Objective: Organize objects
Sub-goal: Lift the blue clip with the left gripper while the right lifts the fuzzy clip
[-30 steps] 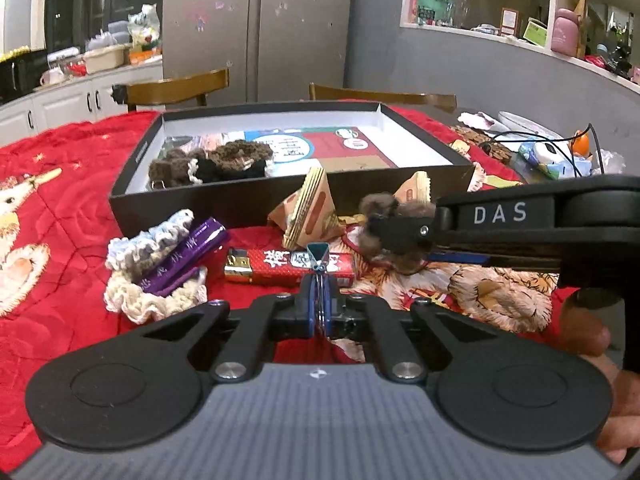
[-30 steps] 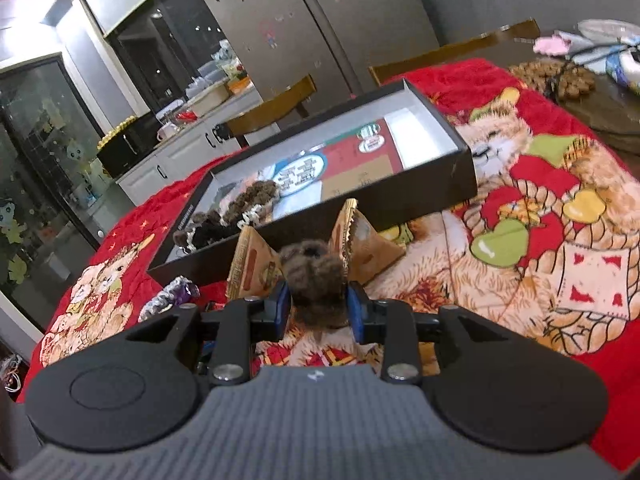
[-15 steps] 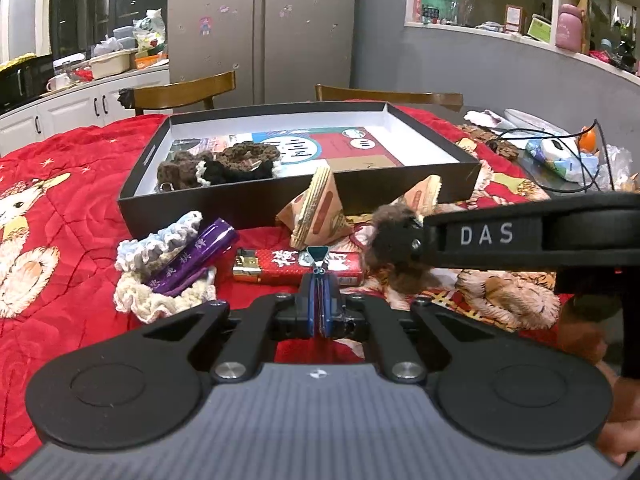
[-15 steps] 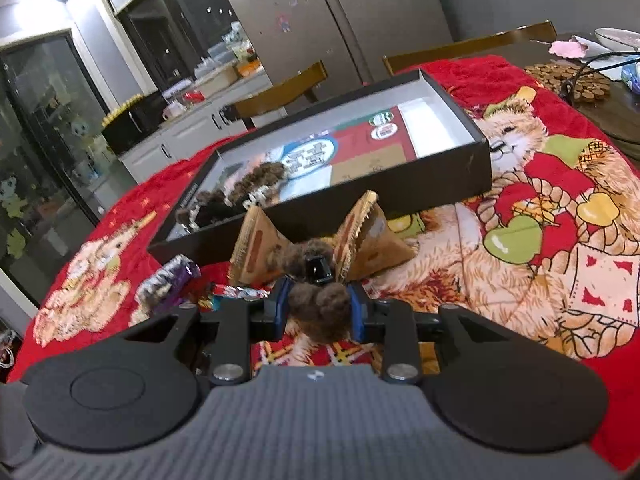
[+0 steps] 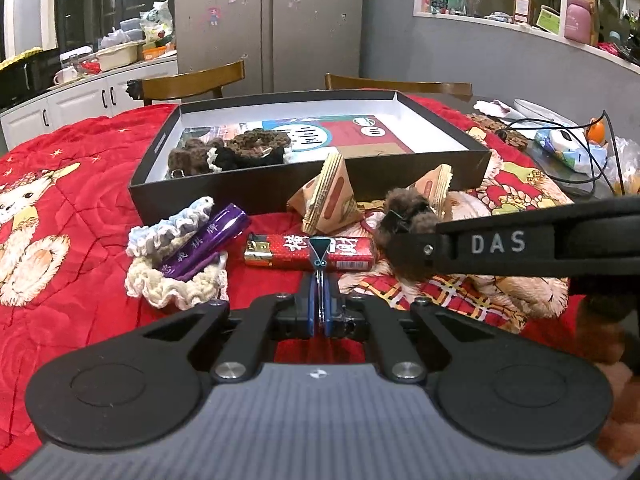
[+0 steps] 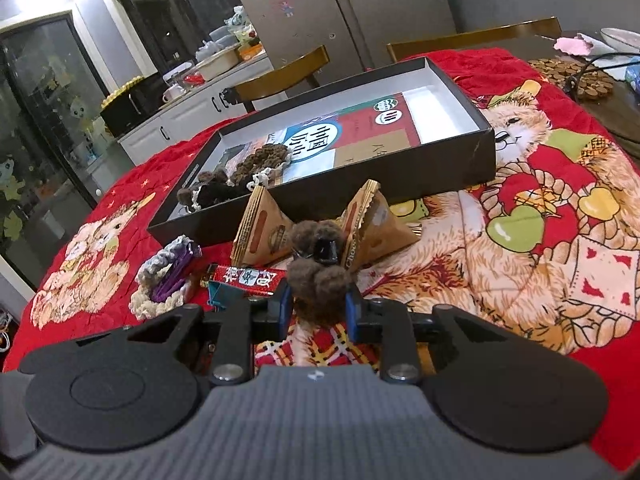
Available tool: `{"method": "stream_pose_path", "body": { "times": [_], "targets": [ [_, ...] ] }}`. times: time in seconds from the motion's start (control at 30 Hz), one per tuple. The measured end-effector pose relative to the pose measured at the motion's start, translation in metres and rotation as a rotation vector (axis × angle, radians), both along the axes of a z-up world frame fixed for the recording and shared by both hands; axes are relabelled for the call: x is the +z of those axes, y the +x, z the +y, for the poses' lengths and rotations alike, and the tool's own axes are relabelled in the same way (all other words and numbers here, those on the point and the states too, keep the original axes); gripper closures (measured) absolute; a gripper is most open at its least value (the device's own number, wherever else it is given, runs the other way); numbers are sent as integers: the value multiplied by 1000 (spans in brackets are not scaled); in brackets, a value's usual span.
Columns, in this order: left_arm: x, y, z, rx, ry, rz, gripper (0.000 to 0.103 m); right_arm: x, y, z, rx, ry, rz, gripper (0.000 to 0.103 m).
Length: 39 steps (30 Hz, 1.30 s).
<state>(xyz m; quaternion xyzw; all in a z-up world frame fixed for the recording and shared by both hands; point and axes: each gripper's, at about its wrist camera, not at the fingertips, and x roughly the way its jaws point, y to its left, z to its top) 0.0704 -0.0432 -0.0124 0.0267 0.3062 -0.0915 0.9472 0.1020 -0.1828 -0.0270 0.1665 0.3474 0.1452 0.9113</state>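
Left wrist view: the left gripper (image 5: pixel 320 312) has its jaws pressed together on the wire handles of a teal binder clip (image 5: pixel 321 249), which stands up just in front of a red snack bar (image 5: pixel 310 253) lying on the red quilted cover (image 5: pixel 72 264) of the worktop. To the left lies a purple wrapped bar (image 5: pixel 204 240) resting across cream and grey crocheted scrunchies (image 5: pixel 176 284). Behind stand two tan triangular packets (image 5: pixel 326 196) against the near wall of the open black box (image 5: pixel 248 196), which holds dark brown scrunchies (image 5: pixel 228 152) at its left end. The right gripper (image 5: pixel 416 248) enters from the right, a brown fuzzy scrunchie (image 5: pixel 404 208) at its tip. Right wrist view: the right gripper (image 6: pixel 320 308) has just been closing its jaws, and they now pinch the brown fuzzy scrunchie (image 6: pixel 320 280), bunched between the blue pads (image 6: pixel 351 312), with a black clip-like piece (image 6: pixel 326 250) on its upper part. It is held above the cover, in front of the two packets (image 6: pixel 260 232) and the box (image 6: pixel 360 184).
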Motion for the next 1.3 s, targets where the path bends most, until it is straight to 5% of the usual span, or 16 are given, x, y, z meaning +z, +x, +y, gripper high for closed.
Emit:
{"method": "stream_pose_path", "body": {
  "times": [0.2,0.27,0.43,0.6,0.77,0.93,1.3],
  "targets": [
    [-2,7,-1,-14,-5,19,97,-5,6,-1,-21,40,-7,66],
    [-2,6,-2,-14,-1,17,97,-5,5,2,-19,15,-23,74],
    [-2,5,-2,-12,-3,10,97,-1,-4,15,-2,-81,-70,76],
    [3,-8,-5,-15,23,-73,97,5,-10,13,18,-66,-84,76],
    [2,-1,-2,0,15,-33,97,6,-11,14,38,-53,-54,70],
    [2,-4,-3,2,18,-53,97,6,-10,11,35,-29,-34,75],
    [3,-6,-1,-5,6,-59,97,28,-39,13,56,-53,-273,78]
  ]
}}
